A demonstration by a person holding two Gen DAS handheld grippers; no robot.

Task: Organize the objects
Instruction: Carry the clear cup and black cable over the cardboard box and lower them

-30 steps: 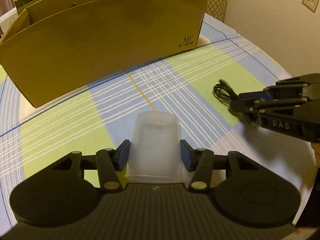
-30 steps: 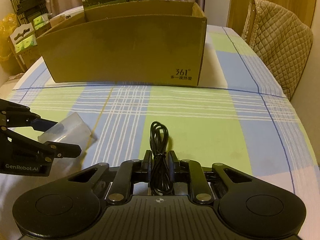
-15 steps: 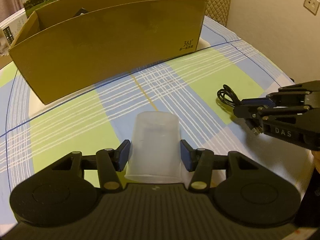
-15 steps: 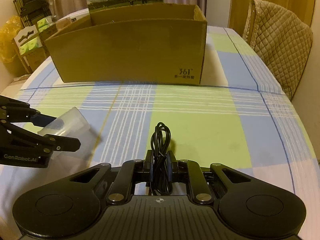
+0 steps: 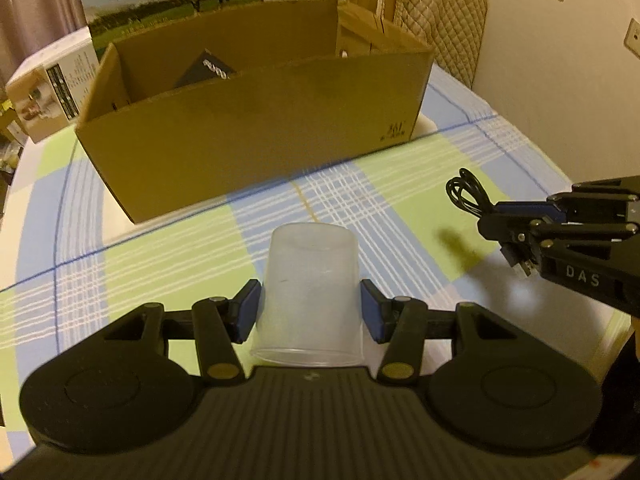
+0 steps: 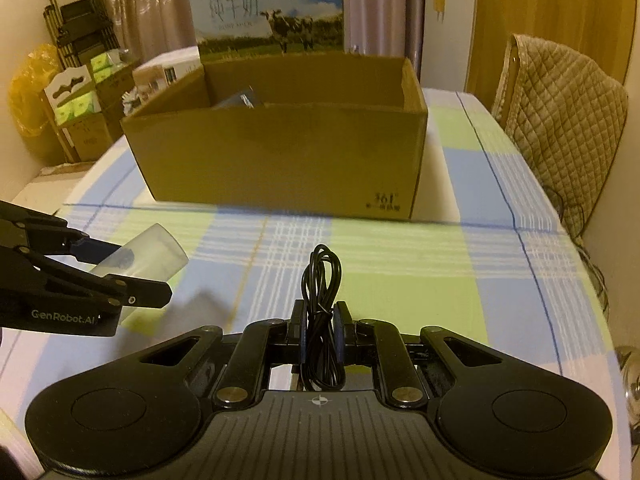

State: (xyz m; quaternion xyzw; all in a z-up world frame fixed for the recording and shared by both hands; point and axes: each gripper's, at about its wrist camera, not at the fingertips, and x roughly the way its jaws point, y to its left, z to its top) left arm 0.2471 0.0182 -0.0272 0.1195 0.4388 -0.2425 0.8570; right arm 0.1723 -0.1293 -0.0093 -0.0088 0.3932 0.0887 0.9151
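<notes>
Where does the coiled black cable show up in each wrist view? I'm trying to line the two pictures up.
Left wrist view: the black cable is at the right edge, pinched in the right gripper.
Right wrist view: the cable is at bottom centre, between that gripper's own pads.
Shared landmark: the cardboard box stands behind it on the checked tablecloth.

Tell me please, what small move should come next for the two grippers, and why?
Probably carry both forward and over the open cardboard box. The left gripper is shut on the translucent cup, the right gripper on the coiled black cable. Both items seem clear of the checked tablecloth, and the box, with a dark item already inside, stands just ahead.
</notes>
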